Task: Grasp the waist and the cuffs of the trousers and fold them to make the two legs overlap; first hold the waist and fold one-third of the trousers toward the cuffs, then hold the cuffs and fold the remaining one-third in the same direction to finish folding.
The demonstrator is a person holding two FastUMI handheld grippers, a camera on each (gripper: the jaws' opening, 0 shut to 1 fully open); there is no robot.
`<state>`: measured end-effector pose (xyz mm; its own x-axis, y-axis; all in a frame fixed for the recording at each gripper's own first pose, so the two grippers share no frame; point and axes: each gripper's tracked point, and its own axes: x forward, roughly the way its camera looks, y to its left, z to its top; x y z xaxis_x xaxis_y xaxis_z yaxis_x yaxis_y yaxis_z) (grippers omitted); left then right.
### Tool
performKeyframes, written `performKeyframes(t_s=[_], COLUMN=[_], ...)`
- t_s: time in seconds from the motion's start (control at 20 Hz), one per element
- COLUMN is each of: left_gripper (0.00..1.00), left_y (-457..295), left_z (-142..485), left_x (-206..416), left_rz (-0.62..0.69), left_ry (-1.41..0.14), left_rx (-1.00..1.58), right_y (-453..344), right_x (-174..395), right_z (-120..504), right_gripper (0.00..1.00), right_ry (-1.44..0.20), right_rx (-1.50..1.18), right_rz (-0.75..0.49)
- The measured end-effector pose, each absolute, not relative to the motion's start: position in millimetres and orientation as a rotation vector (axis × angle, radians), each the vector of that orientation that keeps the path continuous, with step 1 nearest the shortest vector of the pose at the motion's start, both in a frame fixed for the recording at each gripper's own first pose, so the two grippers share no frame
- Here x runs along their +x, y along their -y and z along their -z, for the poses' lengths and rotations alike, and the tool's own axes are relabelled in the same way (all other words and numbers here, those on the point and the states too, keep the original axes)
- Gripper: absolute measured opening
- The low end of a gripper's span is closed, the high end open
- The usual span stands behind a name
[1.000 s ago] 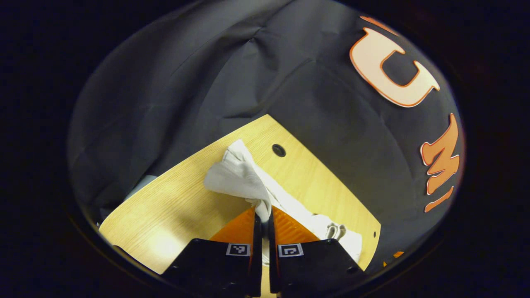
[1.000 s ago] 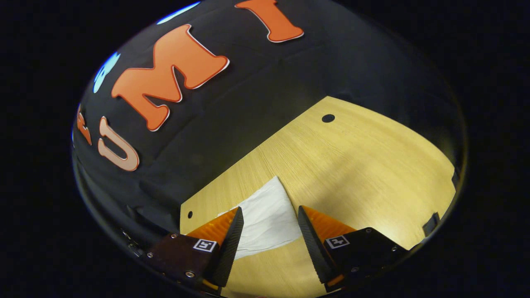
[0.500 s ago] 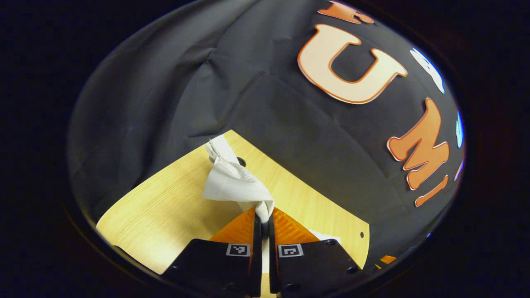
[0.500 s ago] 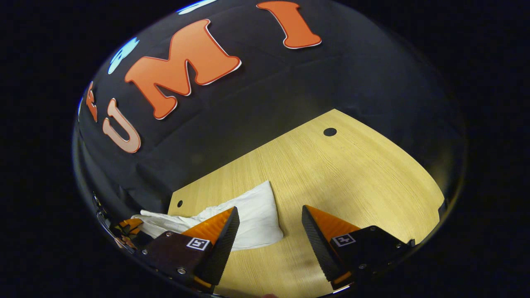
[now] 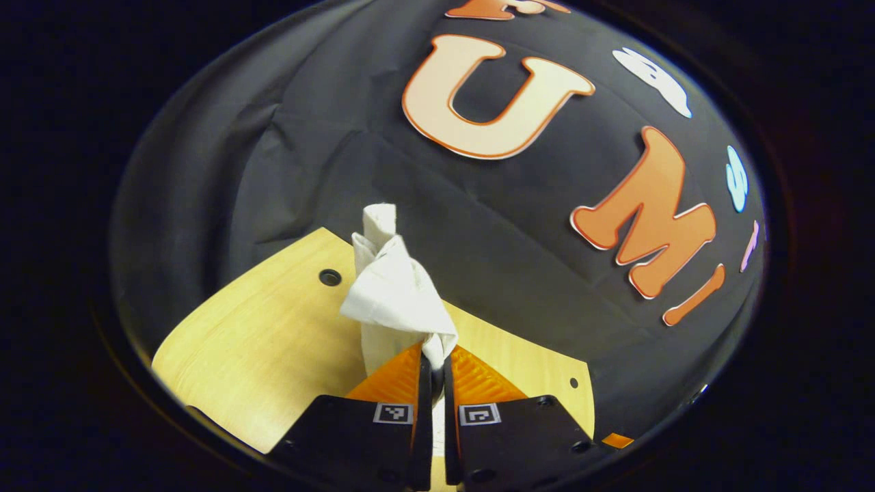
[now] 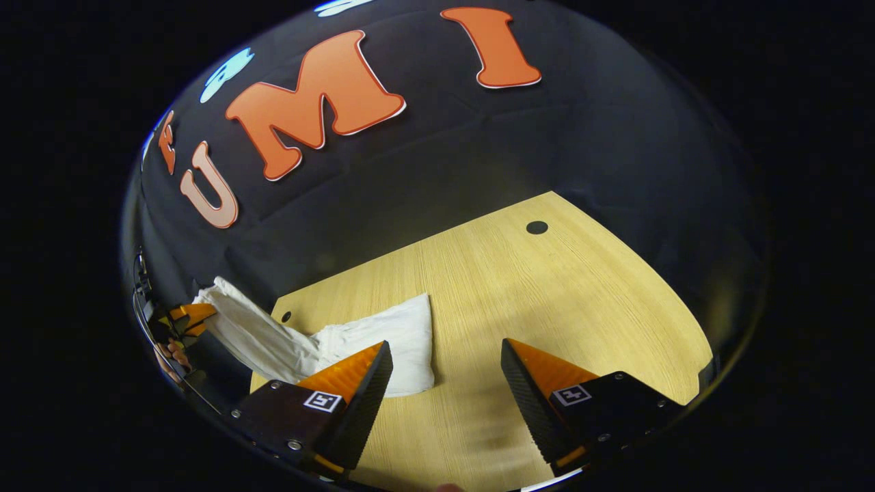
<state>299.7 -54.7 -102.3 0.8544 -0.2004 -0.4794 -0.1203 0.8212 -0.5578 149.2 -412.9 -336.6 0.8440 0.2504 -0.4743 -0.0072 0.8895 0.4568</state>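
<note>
On the pale wooden table [image 6: 547, 301], white trousers [image 6: 383, 335] trail up to the left gripper [image 5: 433, 365], clenched on them; right gripper [image 6: 444, 383] gapes empty.

Hidden and cut-off parts

In the left gripper view, the left gripper [image 5: 435, 362] covers the pinched bit of the white trousers [image 5: 395, 294], and which part it holds cannot be told. In the right gripper view, one finger [image 6: 355, 400] hides the cloth's near edge, and the other gripper [image 6: 183, 316] at the rim is too small to read.
</note>
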Motion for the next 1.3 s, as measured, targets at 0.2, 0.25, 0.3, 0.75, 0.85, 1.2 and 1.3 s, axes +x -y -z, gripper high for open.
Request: performKeyframes(t_s=[0.2, 0.25, 0.3, 0.75, 0.85, 1.2, 1.3], left_gripper=[0.11, 0.11, 0.11, 0.16, 0.24, 0.78, 0.90], left_y=[103.8, 117.4, 129.5, 291.8, 320.2, 315.8, 303.9], left_z=[94.6, 93.0, 93.0, 115.3, 112.2, 99.7, 89.9], left_x=[303.0, 303.7, 303.8, 275.2, 258.7, 245.5, 243.2], left_rz=[0.077, 0.092, 0.103, 0.400, 0.497, 0.549, 0.538], left_ry=[-0.560, -0.567, -0.573, -0.751, -0.768, -0.676, -0.630], left_rx=[-0.597, -0.584, -0.568, -0.410, -0.356, -0.275, -0.219], right_y=[439.5, 445.6, 450.9, 493.8, 497.8, 494.4, 486.6], right_x=[141.9, 141.0, 140.0, 126.1, 125.6, 132.0, 136.3], right_z=[337.9, 337.2, 337.8, 355.7, 356.5, 343.2, 330.0], right_gripper=[0.96, 0.96, 0.96, 0.96, 0.96, 0.96, 0.97], right_ry=[-0.534, -0.530, -0.526, -0.526, -0.528, -0.504, -0.477], right_rx=[0.448, 0.453, 0.460, 0.505, 0.507, 0.471, 0.453], right_rz=[-0.137, -0.135, -0.132, -0.077, -0.071, -0.086, -0.105])
